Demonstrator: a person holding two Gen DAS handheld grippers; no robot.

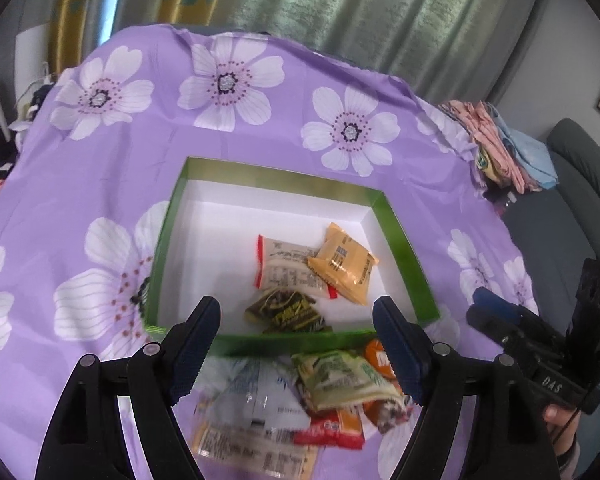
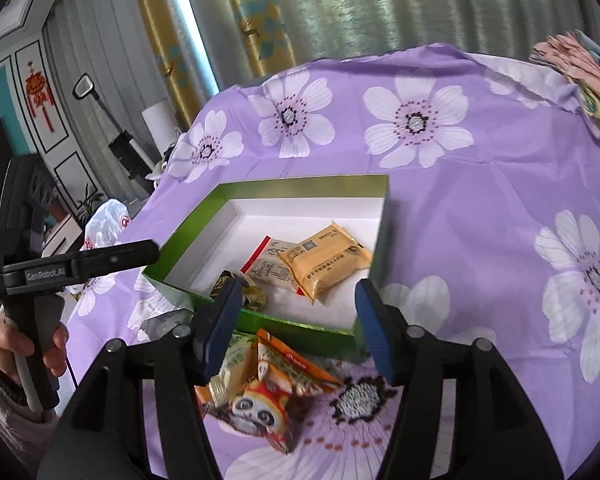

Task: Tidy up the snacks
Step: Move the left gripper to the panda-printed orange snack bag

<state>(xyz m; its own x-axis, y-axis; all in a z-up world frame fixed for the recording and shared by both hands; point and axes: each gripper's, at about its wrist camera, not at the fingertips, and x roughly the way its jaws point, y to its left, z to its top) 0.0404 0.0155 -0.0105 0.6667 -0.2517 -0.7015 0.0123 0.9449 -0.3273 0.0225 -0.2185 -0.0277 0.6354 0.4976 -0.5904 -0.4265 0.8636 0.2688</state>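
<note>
While both tongs hang over the near wall of the box, here's the layout:

Left tongs (image 1: pixel 296 344): jaws wide, nothing between the pads; no snack touched.
Right tongs (image 2: pixel 296 330): jaws apart, nothing gripped; pads clear of every packet.
Box (image 1: pixel 396 236): green walls, white floor, open top, on the purple flowered tablecloth (image 1: pixel 148 120); lies just ahead of both sets of tongs, its near wall crossing the gap between the fingertips in each wrist view.
In box, ahead of left tongs: white packet with red ends (image 1: pixel 288 268), orange-yellow packet (image 1: pixel 342 264) overlapping its right edge, dark wrapper with yellow print (image 1: pixel 288 312) closest to the fingertips, against the near wall.
Same three from right tongs: orange-yellow packet (image 2: pixel 324 260) ahead between the fingers, white packet (image 2: pixel 270 266) to its left, dark wrapper (image 2: pixel 242 288) right at the left finger's tip.
Loose pile, outside box: lies on the cloth under and between the fingers, on the near side of the wall.
Under left tongs: green-and-white packet (image 1: pixel 340 376), red packet (image 1: pixel 328 428), blurred pale packets (image 1: pixel 256 404) to the left.
Under right tongs: panda-print packet (image 2: pixel 260 404), orange packet (image 2: pixel 296 360), pale green packet (image 2: pixel 236 364).
Cross view: right tongs show at the right edge of the left view, held by a hand (image 1: pixel 560 420); the left tongs show at the left edge of the right view, also hand-held (image 2: pixel 16 344).
</note>
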